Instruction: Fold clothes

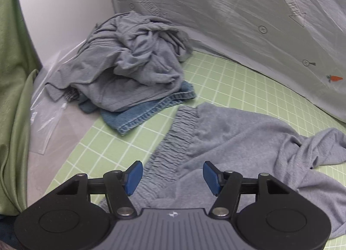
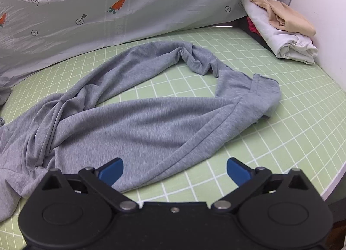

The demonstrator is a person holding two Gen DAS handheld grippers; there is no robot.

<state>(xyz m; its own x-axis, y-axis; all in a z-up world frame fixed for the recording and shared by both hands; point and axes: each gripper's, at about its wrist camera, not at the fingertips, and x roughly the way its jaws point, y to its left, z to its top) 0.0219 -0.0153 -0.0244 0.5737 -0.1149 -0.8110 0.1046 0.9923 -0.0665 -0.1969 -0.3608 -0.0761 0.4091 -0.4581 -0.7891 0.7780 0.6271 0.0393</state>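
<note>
Nearest the left tongs [image 1: 173, 177], whose blue pads stand wide apart and hold nothing, lies the gathered elastic waistband [image 1: 175, 139] of a pair of grey sweatpants [image 2: 138, 120]; the pads hover just above it. The right tongs [image 2: 175, 169] are likewise spread wide and empty, poised over the near edge of the nearer trouser leg. The sweatpants lie unfolded on the green grid mat [image 2: 292, 120], waistband toward the left tongs, and the two legs run away from it, parting and then meeting again at their cuffs, with the farther leg twisted and bunched. As I judge it, the sensible work here is to lay the garment flat: take the waistband at its edge, pinching both layers cleanly, while the other tongs draw a leg straight so that the legs lie one on the other before any fold is made. Beyond the waistband sits one crumpled heap of grey clothes [image 1: 134, 59] on top of one denim piece [image 1: 147, 111]. Beyond the cuffs, by the wall, is one folded stack [image 2: 285, 34] of a beige and a white garment. A carrot-print sheet [image 2: 151, 12] closes the back.
</note>
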